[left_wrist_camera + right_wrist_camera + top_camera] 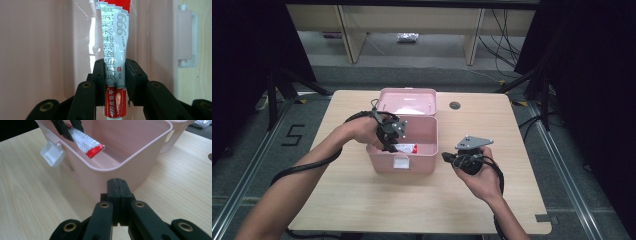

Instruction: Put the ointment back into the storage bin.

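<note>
My left tool (393, 144) is clamped across a red, white and silver ointment tube (115, 62), jaws gripping it near 1 red end. The tube hangs just inside the open pink plastic box (422, 162), over its left half, its long axis running away from my jaws toward the box's right side. My right tool (117, 187), jaws fully together and empty, hovers over the wooden counter (362, 200) to the right of the box. The left is the nearer by far.

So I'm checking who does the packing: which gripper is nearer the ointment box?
Left. The left gripper is clamped on the ointment box inside the pink case; the right gripper sits shut outside, beside the case.
</note>
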A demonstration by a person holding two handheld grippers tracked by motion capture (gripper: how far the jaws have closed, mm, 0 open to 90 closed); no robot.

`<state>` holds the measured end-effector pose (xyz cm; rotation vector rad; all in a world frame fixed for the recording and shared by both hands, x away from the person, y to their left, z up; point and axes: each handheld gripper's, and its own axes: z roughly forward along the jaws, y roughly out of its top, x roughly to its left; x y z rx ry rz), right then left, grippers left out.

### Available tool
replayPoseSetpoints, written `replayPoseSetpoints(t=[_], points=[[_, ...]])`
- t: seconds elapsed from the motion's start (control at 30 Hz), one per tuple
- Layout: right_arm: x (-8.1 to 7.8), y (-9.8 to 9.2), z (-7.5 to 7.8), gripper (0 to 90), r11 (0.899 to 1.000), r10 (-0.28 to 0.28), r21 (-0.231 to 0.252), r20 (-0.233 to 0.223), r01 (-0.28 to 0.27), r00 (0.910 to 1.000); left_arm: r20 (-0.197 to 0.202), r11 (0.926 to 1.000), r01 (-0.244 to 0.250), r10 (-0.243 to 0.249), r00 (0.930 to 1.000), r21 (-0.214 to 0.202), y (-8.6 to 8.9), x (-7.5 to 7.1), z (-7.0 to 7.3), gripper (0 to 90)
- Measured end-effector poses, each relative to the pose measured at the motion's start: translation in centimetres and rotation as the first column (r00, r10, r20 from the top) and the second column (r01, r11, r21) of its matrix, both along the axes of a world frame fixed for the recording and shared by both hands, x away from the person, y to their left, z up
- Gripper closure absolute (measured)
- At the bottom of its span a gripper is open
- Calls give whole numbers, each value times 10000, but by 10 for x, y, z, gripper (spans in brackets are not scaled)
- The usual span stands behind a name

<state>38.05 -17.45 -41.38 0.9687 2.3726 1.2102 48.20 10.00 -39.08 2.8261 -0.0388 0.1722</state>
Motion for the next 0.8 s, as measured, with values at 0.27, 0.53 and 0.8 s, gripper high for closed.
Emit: replayPoseSetpoints(t=[0.27, 0.53, 0.8], points=[[0, -1, 1, 900, 10000, -44, 19, -48, 44, 10000, -50, 9999, 109, -109, 9999, 102, -2, 1, -3, 712], [1, -2, 0, 900, 10000, 25, -68, 113, -24, 9999, -46, 9996, 112, -111, 9999, 245, -3, 2, -5, 712], [1, -3, -1, 900, 10000, 22, -91, 112, -21, 9999, -55, 9993, 114, -112, 9999, 361, -3, 4, -8, 711]])
